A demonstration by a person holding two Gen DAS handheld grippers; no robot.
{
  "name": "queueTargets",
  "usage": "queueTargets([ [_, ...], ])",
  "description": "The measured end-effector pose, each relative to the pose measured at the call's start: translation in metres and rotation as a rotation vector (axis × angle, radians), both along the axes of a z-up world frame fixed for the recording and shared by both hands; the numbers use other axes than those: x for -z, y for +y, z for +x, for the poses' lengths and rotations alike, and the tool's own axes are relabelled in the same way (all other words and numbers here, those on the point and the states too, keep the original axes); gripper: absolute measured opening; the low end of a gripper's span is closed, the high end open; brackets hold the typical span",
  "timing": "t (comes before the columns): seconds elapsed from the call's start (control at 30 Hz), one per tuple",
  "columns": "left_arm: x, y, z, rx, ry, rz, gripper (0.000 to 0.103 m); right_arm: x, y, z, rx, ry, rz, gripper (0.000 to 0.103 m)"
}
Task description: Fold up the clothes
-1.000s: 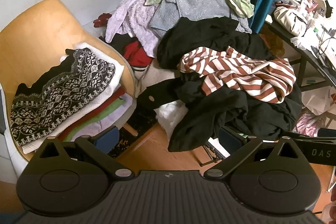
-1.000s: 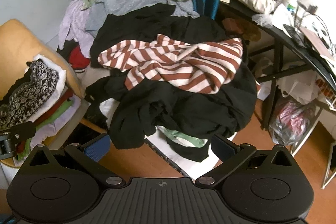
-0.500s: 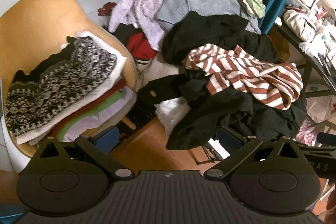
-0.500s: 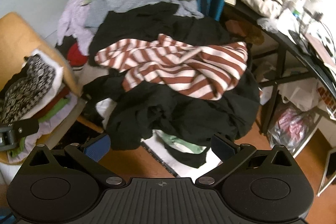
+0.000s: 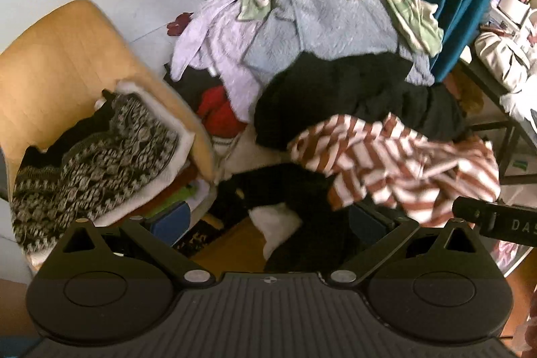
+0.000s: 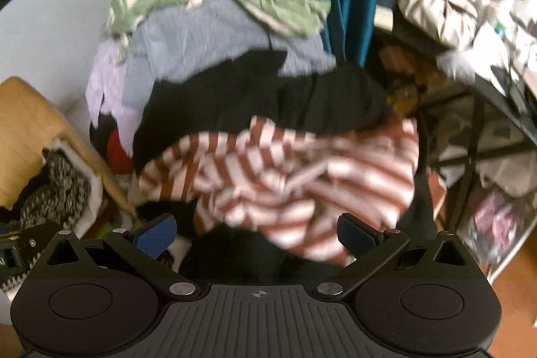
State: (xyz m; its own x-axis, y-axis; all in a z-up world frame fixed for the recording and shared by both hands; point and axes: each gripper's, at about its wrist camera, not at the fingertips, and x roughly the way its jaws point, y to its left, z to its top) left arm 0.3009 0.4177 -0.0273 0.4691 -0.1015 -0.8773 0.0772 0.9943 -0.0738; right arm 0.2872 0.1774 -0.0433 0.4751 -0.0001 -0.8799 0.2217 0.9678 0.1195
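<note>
Far left: wooden chair [image 5: 50, 62] is holding a stack of folded clothes [image 5: 100, 156], patterned black-and-white knit on top, white, red and green layers showing under it, so part of the job looks done. Centre to right: big unfolded pile [image 5: 319, 62] is sitting there, green-and-white top and blue fleece at the far end, black garments in the middle, brown-and-white striped shirt [image 6: 285, 176] lying nearest on top. Most of the work looks left. Left gripper [image 5: 268, 220] is hanging with jaws spread wide, nothing held, low between chair and pile. Right gripper [image 6: 255, 234] is also spread wide and empty, striped shirt just ahead between its fingers; likely next pick. Far right: cluttered desk [image 6: 486, 83], not involved.
</note>
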Motion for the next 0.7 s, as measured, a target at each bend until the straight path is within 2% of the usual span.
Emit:
queueTargets([
  [0.07,-0.005,-0.004,0.015,0.034,-0.035,-0.011,0.103,0.005,-0.014,0.016,0.007,0.005,0.013,0.102],
  [0.13,-0.006,-0.009,0.029,0.062,-0.064,0.017,0.103,0.018,-0.026,0.027,0.03,0.045,0.025,0.102],
  [0.23,-0.002,-0.012,0.05,0.043,-0.057,0.061,0.102,0.036,-0.043,0.035,0.076,0.108,0.048,0.102],
  [0.33,0.005,-0.007,0.07,0.002,-0.031,0.035,0.102,0.046,-0.057,0.037,0.123,0.128,0.07,0.102],
  [0.47,0.02,-0.004,0.093,-0.011,0.018,-0.007,0.103,0.058,-0.071,0.042,0.19,0.132,0.031,0.102],
  [0.57,0.031,-0.012,0.113,0.032,0.038,-0.002,0.102,0.068,-0.077,0.048,0.236,0.109,-0.037,0.102],
  [0.7,0.047,-0.024,0.15,0.113,0.053,0.01,0.102,0.082,-0.081,0.066,0.287,0.143,-0.096,0.102],
])
